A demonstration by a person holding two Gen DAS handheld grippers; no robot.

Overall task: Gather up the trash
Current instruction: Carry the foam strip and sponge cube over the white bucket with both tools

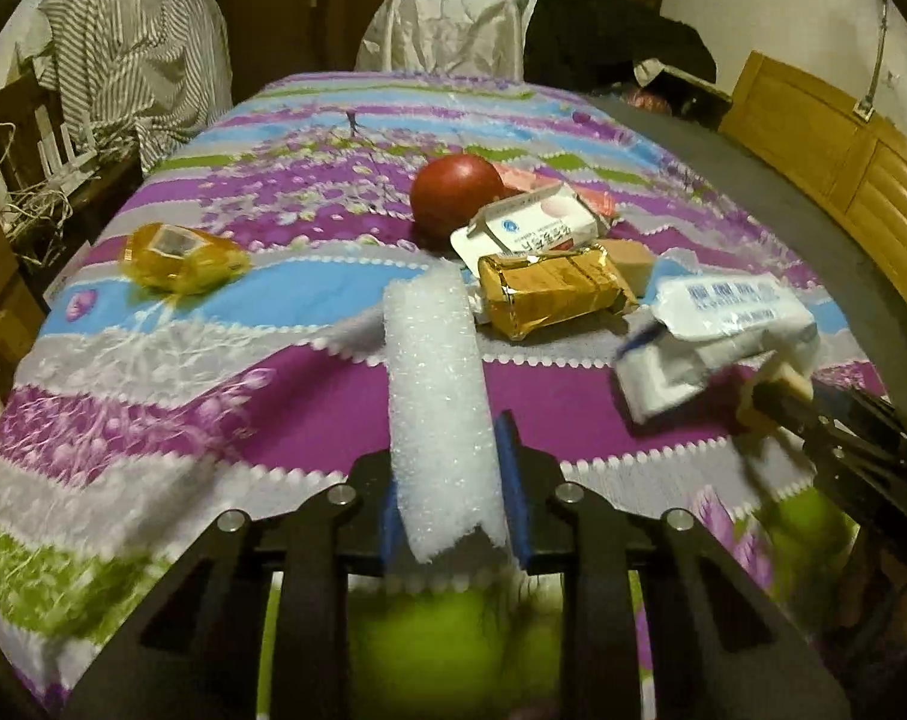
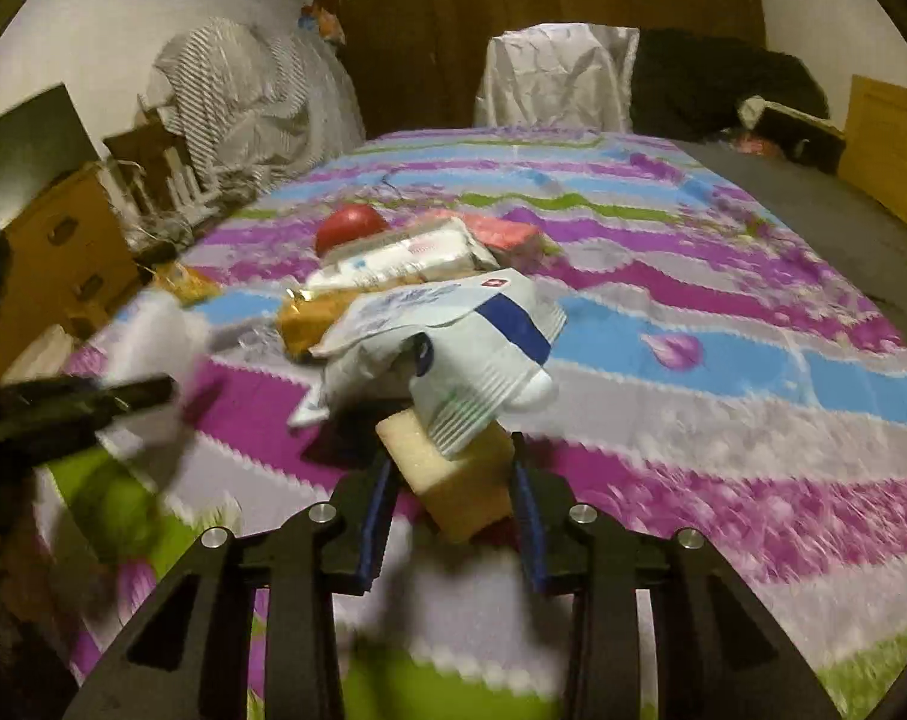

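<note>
My left gripper is shut on a white foam strip that sticks up between its blue pads. My right gripper is shut on a yellow sponge block; a crumpled white and blue wrapper hangs over the block's far end. In the left wrist view the right gripper carries that wrapper at the right. On the bed lie a gold foil packet, a white carton, a red apple, a pink packet and a yellow plastic wrapper.
The bed has a purple, blue and green striped cover. A wooden headboard runs along the right. A white bag stands at the far end, and striped cloth is piled at the left. Something green and blurred lies below my left gripper.
</note>
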